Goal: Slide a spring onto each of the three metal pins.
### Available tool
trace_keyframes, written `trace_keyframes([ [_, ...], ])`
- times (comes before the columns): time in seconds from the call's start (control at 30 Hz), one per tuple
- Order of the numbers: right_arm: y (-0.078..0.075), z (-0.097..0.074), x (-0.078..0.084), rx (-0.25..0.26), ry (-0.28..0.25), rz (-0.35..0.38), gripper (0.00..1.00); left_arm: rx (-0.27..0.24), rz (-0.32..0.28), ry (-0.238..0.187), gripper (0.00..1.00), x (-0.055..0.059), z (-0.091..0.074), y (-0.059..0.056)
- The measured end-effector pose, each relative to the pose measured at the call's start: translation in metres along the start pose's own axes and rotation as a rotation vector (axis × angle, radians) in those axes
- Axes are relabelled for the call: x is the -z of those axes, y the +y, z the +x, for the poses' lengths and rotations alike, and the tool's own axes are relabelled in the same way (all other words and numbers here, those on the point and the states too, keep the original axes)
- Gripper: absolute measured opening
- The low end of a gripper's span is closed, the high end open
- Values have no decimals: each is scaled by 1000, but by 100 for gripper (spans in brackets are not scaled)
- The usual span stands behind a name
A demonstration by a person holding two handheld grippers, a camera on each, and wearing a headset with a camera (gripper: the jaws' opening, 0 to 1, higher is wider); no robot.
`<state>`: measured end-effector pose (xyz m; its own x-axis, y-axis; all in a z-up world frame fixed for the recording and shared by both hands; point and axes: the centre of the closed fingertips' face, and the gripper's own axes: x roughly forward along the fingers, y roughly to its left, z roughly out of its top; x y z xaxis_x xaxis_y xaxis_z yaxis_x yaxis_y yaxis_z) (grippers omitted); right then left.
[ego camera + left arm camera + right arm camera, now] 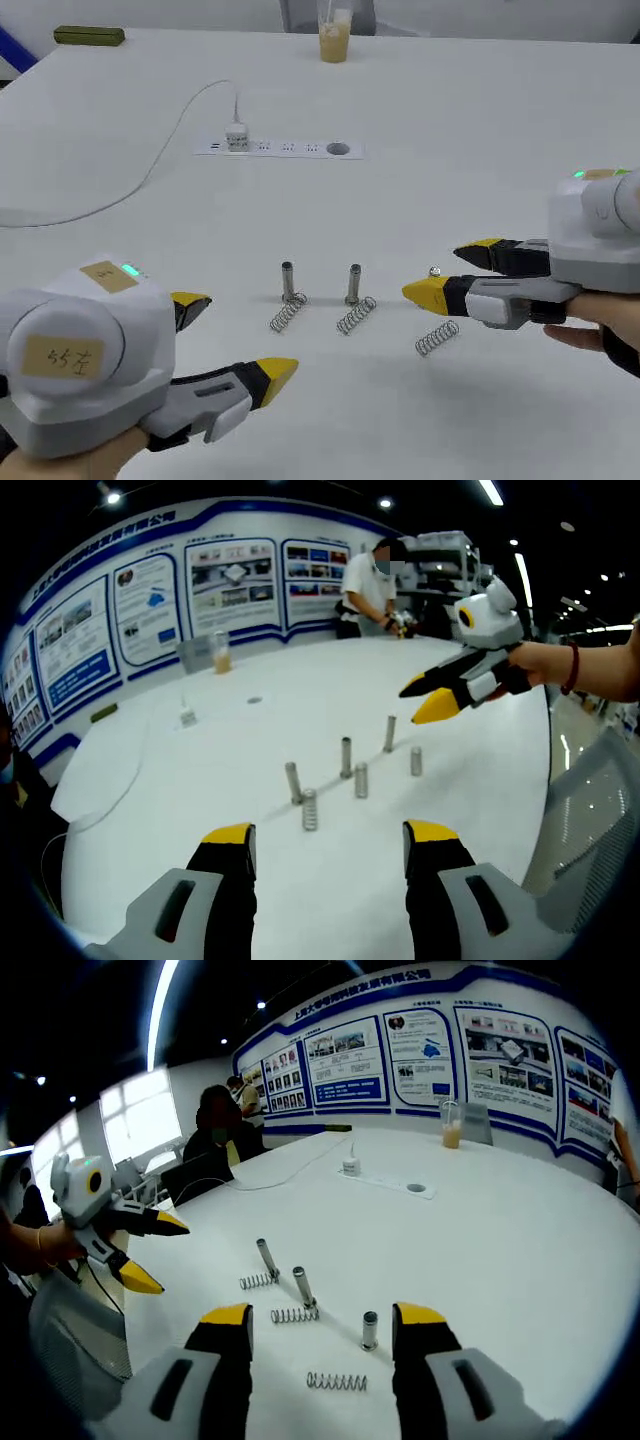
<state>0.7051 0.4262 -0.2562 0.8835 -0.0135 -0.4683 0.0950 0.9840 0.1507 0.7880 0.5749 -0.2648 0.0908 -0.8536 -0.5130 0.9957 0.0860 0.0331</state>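
We find the middle pin (354, 283) upright on the white table (480, 130), with a second pin (288, 280) to its left and a third pin (369, 1329) to its right. Three springs (356, 315) lie flat beside them, none threaded. The left gripper (240, 335) is near-left of the middle pin and the right gripper (437, 272) is to its right. Both have jaws apart and empty. The right gripper view shows the third pin clear, while in the head view a yellow jaw tip crowds it.

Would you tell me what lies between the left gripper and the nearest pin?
The left gripper view shows one spring lying just before that pin, ahead of the left gripper.
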Motion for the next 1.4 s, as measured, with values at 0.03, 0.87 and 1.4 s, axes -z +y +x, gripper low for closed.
trace_keyframes([
  [0.03,1,-1,0,-6,-9,8,60,1,0,0,60,0,1,0],
  [0.87,24,-17,22,-55,-66,46,67,21,48,81,34,32,57,15],
  [1.4,36,-14,35,-66,-42,-6,70,32,37,76,22,36,82,17],
])
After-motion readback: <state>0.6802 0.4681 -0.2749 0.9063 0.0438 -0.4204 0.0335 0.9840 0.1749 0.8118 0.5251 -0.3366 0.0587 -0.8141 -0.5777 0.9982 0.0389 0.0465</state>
